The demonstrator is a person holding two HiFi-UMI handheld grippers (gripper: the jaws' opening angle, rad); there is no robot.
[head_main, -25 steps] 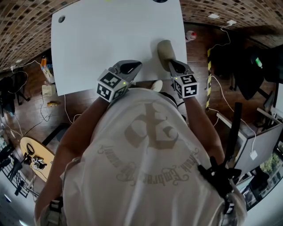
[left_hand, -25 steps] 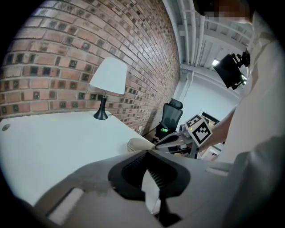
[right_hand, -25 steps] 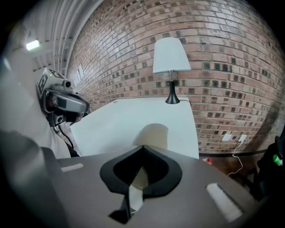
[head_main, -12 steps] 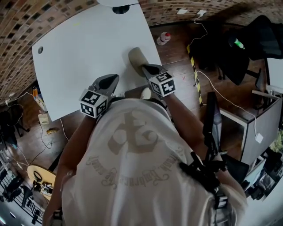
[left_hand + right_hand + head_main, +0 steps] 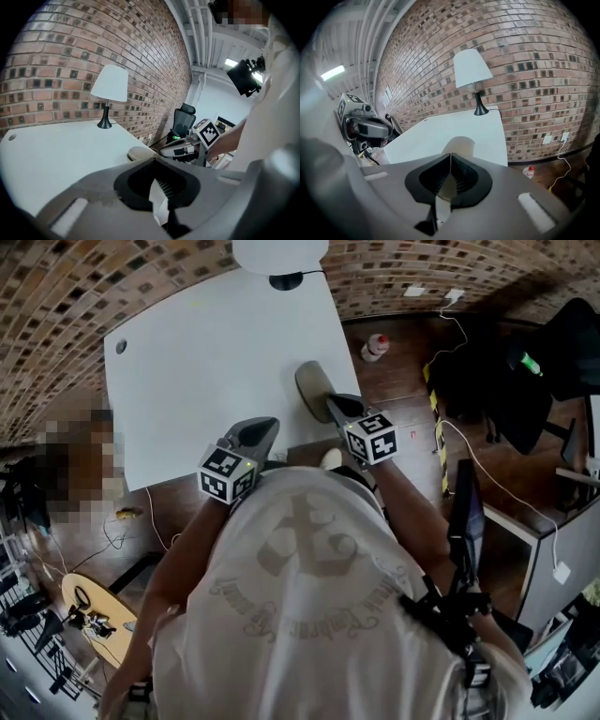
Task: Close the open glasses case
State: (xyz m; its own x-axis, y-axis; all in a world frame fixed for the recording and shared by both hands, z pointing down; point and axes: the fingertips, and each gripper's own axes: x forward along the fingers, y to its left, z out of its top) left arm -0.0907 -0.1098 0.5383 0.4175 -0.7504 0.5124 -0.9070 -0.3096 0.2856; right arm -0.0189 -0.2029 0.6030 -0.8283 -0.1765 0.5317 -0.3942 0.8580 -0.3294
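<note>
Head view shows a white table with a beige glasses case lying near its right edge, lid down as far as can be made out, so that it reads as one rounded shell. The right gripper points at the near end of the case, with its marker cube toward the person. Whether its tip touches the case cannot be told. The right gripper view has its jaws pressed together with nothing pinched between them, and the case sits just beyond their tips. The left gripper hangs over the table's near edge, left of the case and apart from it. The left gripper view shows its jaws likewise together and empty, with the case ahead and to the right. A white-shaded table lamp stands at the far edge of the table against a brick wall.
</note>
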